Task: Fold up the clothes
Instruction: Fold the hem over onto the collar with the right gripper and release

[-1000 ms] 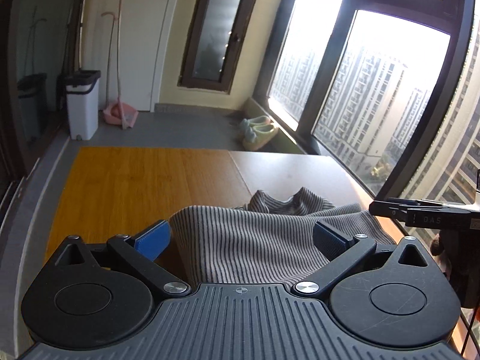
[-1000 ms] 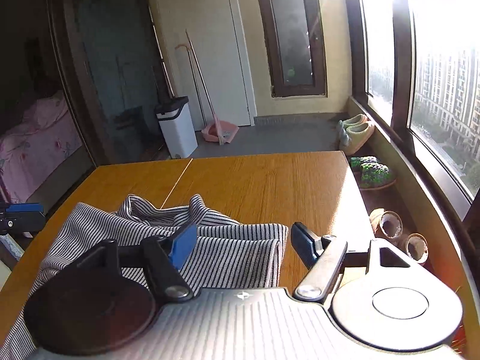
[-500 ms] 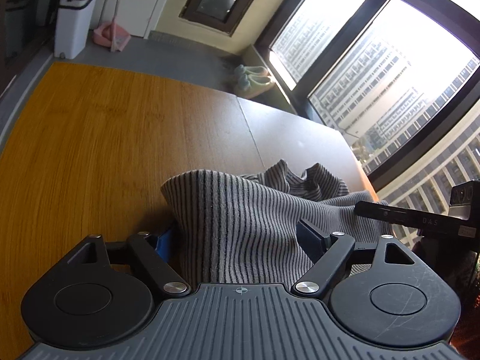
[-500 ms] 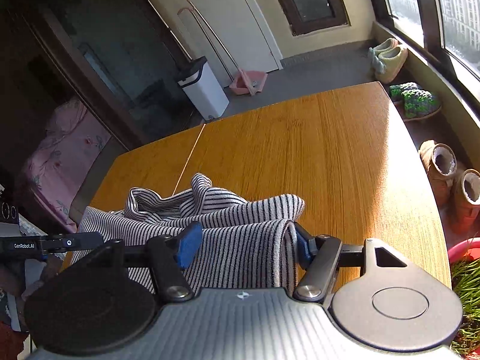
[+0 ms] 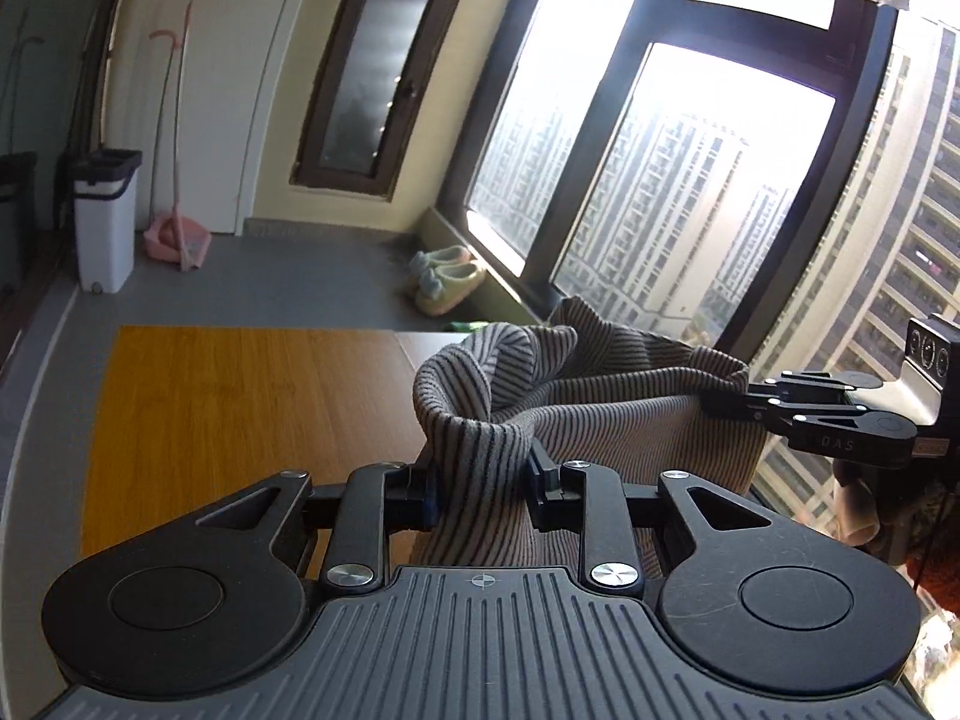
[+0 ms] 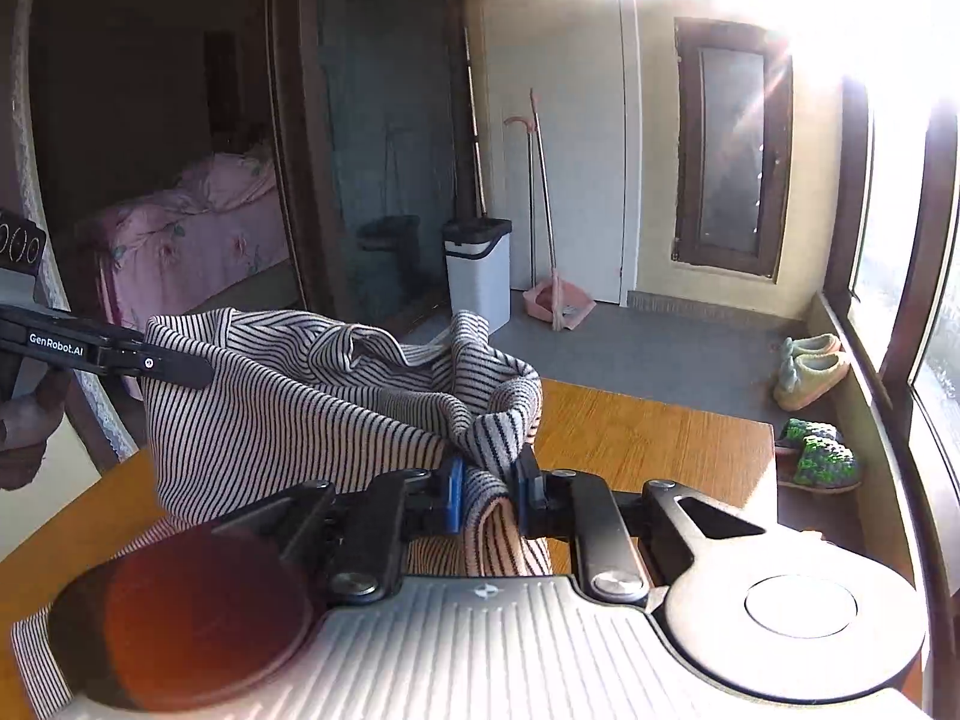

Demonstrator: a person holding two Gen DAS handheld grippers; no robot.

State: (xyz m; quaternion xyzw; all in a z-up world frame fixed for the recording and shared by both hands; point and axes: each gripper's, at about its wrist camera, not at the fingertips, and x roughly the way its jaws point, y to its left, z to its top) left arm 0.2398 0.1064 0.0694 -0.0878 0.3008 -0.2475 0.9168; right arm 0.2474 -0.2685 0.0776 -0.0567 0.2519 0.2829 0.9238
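A grey-and-black striped garment [image 5: 600, 414] hangs in the air above the wooden table [image 5: 240, 396], stretched between both grippers. My left gripper [image 5: 483, 480] is shut on a bunched corner of it. In the same view the right gripper [image 5: 717, 399] pinches the far corner at the right. In the right wrist view the striped garment [image 6: 288, 408] sags in the middle, and my right gripper [image 6: 486, 492] has its jaws closing with a fold of cloth pressed between the blue pads. The left gripper [image 6: 198, 369] grips the other corner at the left. The lower part of the cloth is hidden behind the gripper bodies.
Beyond the table [image 6: 648, 444] are a white bin [image 5: 105, 219], a pink dustpan with a broom [image 5: 177, 240] and slippers [image 5: 447, 282] on the grey floor. Big windows line the right side. A pink bed [image 6: 192, 228] shows through a doorway. More slippers [image 6: 819, 462] lie by the window.
Both grippers went from open around the garment lying on the table to closed on its corners. They rose, and the cloth now hangs between them off the table.
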